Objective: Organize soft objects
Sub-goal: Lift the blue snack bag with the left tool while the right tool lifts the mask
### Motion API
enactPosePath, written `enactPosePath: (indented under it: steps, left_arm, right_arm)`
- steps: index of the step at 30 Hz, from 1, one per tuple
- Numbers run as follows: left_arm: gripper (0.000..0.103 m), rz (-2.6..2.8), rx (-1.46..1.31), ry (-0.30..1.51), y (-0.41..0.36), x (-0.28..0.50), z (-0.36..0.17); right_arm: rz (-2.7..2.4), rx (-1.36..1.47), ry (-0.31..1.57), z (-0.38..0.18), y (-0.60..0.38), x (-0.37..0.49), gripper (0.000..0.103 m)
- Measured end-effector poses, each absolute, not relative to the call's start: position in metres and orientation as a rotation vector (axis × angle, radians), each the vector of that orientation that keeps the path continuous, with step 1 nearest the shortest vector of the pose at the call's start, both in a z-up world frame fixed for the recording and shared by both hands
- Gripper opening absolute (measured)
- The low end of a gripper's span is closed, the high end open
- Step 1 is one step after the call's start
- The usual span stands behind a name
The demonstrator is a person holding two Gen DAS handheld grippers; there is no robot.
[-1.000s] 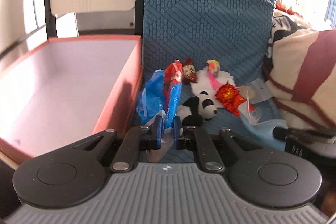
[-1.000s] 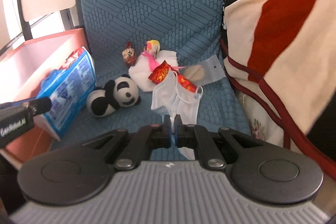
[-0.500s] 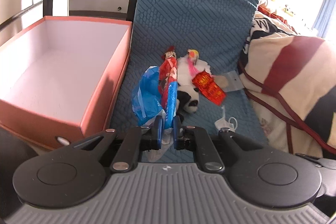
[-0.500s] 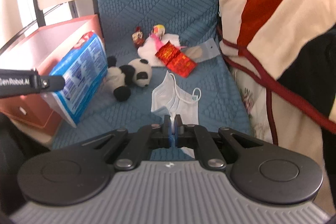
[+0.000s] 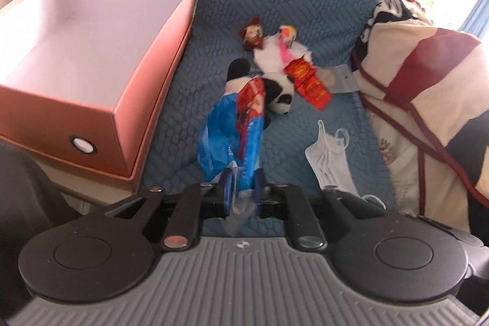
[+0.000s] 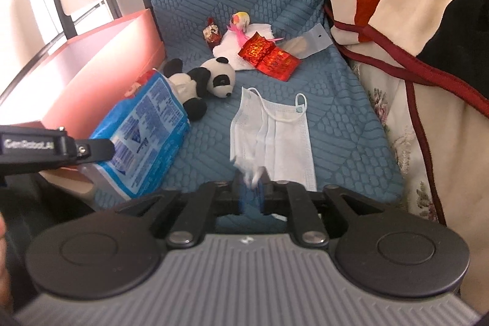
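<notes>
Box (image 5: 91, 29) sits left of my left gripper (image 5: 243, 188) — clamped on pack (image 5: 235, 127); right gripper (image 6: 252, 188) pinches mask (image 6: 275, 136) edge, farther off.

The right gripper (image 6: 251, 188) gripped the near edge of a white face mask (image 6: 272, 136) lying on the blue quilted seat (image 6: 342, 118). A plush panda (image 6: 203, 81) lay beside a blue packet (image 6: 143, 136) pinched by the left gripper (image 6: 91, 149).

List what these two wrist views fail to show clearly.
- Left wrist: panda plush partly hidden behind the blue packet.
- Left wrist: face mask lower edge hidden by the gripper body.
- Right wrist: right gripper blurred where it pinches the mask.
- Right wrist: pink box interior unseen.
</notes>
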State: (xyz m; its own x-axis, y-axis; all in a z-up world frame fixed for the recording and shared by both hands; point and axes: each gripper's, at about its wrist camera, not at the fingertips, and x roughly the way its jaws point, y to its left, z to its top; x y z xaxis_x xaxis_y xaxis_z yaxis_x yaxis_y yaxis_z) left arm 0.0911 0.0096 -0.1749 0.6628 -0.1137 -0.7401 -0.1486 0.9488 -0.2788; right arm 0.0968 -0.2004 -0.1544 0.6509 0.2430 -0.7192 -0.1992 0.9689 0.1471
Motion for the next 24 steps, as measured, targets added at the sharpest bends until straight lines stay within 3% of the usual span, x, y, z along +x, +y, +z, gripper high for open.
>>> enactPosePath:
  steps: [2,3,4,12,20,24]
  left_arm:
    - [0.043,0.028,-0.336,0.869,0.011,0.093,-0.179]
    - [0.056,0.023,-0.345,0.875,0.012,0.094,-0.18]
    - [0.062,0.016,-0.363,0.881,0.014,0.095,-0.183]
    - [0.064,0.037,-0.459,0.893,0.023,0.101,-0.201]
    - [0.063,0.078,-0.429,0.875,0.02,0.107,-0.21]
    - [0.053,0.093,-0.402,0.872,0.019,0.109,-0.216]
  right_arm:
    - [0.252,0.068,0.815,-0.155,-0.203,0.096,0.053]
    - [0.249,0.075,0.806,-0.154,-0.204,0.095,0.058]
    - [0.248,0.085,0.797,-0.154,-0.205,0.095,0.062]
    - [0.171,0.187,0.79,-0.163,-0.221,0.109,0.062]
    - [0.155,0.109,0.849,-0.188,-0.204,0.135,0.062]
    - [0.17,0.036,0.882,-0.2,-0.191,0.145,0.062]
